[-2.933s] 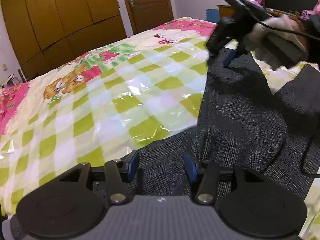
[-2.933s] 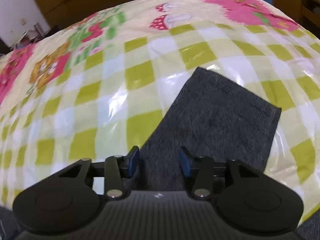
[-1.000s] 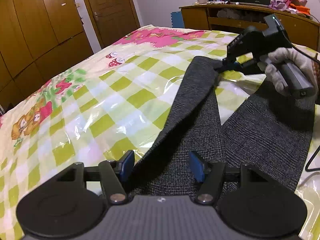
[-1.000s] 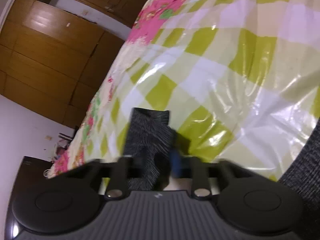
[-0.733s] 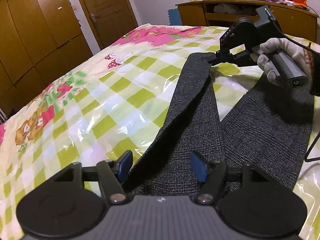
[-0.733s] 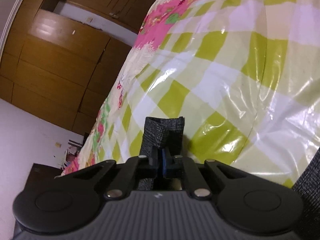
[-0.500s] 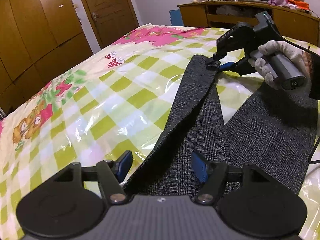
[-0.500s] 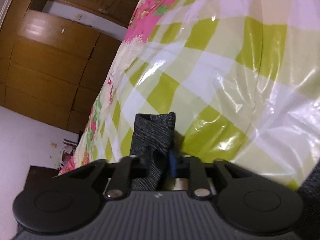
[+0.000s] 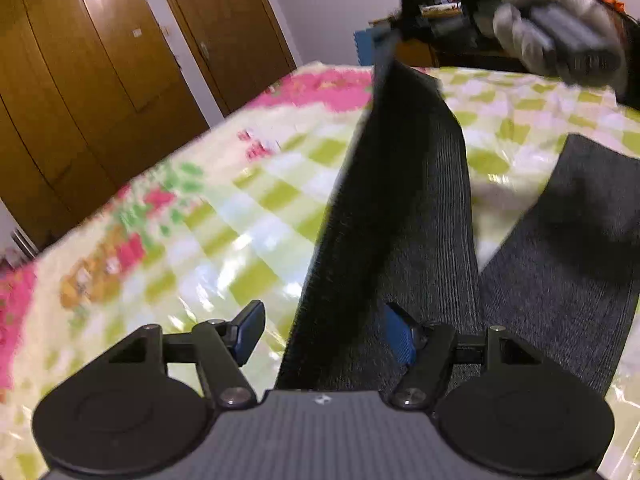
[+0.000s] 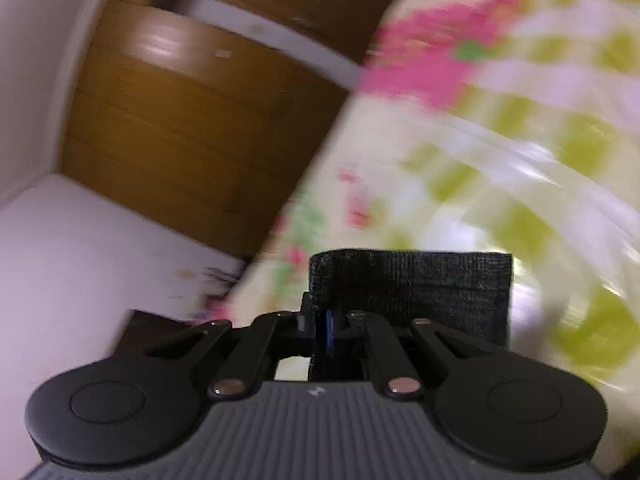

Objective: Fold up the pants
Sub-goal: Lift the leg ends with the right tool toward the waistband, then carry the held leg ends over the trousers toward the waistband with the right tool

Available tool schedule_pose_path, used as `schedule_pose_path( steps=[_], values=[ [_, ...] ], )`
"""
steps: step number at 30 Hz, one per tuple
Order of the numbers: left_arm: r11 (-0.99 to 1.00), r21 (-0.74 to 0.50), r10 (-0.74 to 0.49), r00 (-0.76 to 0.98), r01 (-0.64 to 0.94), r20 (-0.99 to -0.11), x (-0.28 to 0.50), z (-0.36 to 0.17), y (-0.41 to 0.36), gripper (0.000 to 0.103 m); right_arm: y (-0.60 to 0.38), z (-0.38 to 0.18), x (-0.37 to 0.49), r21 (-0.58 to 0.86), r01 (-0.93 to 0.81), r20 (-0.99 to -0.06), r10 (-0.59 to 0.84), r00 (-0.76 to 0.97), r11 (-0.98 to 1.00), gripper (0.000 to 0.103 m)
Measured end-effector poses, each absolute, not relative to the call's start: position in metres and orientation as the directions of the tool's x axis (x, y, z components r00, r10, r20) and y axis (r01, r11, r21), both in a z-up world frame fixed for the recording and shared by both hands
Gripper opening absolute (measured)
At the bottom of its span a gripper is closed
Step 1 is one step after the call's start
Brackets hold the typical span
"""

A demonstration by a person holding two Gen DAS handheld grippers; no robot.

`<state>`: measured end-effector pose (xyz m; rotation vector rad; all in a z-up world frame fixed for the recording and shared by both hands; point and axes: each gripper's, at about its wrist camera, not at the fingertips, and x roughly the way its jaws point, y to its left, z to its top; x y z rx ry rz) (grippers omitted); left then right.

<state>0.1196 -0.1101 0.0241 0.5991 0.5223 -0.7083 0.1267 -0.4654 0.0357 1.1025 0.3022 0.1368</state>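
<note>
Dark grey pants (image 9: 400, 208) lie on the checked bed cover (image 9: 240, 208). One leg is pulled up off the bed and runs toward the top of the left wrist view. My right gripper (image 9: 394, 34), in a gloved hand (image 9: 560, 40), holds that leg's hem high. In the right wrist view the right gripper (image 10: 320, 322) has its jaws closing tight on the hem (image 10: 420, 284), which folds around the pads. My left gripper (image 9: 324, 332) is open low over the same leg; the cloth passes between its fingers without being pinched. The other leg (image 9: 572, 240) lies flat at the right.
Brown wardrobe doors (image 9: 100, 80) and a wooden door (image 9: 232, 32) stand beyond the bed's far side. A cluttered wooden dresser (image 9: 440, 52) is at the back right. The glossy cover stretches out to the left of the pants.
The right gripper has risen sharply, lifting the leg's hem off the bed. The left gripper has come up a little. Both views are now motion-blurred.
</note>
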Motion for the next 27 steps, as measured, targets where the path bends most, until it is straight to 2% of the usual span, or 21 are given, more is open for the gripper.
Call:
schedule_pose_path(
  steps=[4, 7, 9, 11, 15, 17, 18, 21, 27],
  values=[
    [0.609, 0.373, -0.454, 0.694, 0.700, -0.559, 0.093, 0.062, -0.106, 0.083, -0.459, 0.100, 0.071, 0.874, -0.156, 0.009, 0.305, 0.952, 0.461, 0.006],
    [0.597, 0.351, -0.500, 0.677, 0.721, -0.540, 0.069, 0.073, -0.105, 0.092, -0.465, 0.109, -0.005, 0.858, -0.190, 0.055, 0.281, 0.958, 0.478, 0.006],
    [0.578, 0.330, -0.521, 0.649, 0.746, -0.555, 0.056, 0.066, -0.111, 0.093, -0.475, 0.092, -0.050, 0.874, -0.128, 0.021, 0.226, 0.974, 0.469, 0.006],
    [0.547, 0.312, -0.529, 0.610, 0.777, -0.590, 0.048, 0.051, -0.122, 0.093, -0.489, 0.060, -0.091, 0.903, -0.017, -0.051, 0.146, 0.988, 0.430, 0.006],
    [0.500, 0.229, -0.536, 0.506, 0.835, -0.676, 0.044, 0.013, -0.152, 0.093, -0.524, -0.024, -0.130, 0.920, 0.258, -0.270, 0.002, 0.963, 0.294, 0.007],
    [0.470, 0.232, -0.529, 0.482, 0.852, -0.698, 0.040, 0.000, -0.165, 0.093, -0.537, -0.057, -0.132, 0.893, 0.371, -0.376, -0.029, 0.926, 0.254, 0.007],
    [0.457, 0.238, -0.528, 0.477, 0.857, -0.703, 0.037, -0.004, -0.170, 0.093, -0.542, -0.073, -0.134, 0.893, 0.395, -0.399, -0.025, 0.917, 0.214, 0.007],
    [0.432, 0.231, -0.530, 0.453, 0.872, -0.717, 0.030, -0.012, -0.181, 0.093, -0.545, -0.089, -0.141, 0.894, 0.412, -0.414, -0.030, 0.910, 0.173, 0.007],
    [0.416, 0.213, -0.536, 0.428, 0.884, -0.728, 0.026, -0.019, -0.196, 0.093, -0.546, -0.073, -0.145, 0.894, 0.385, -0.392, -0.019, 0.920, 0.229, 0.007]
  ],
)
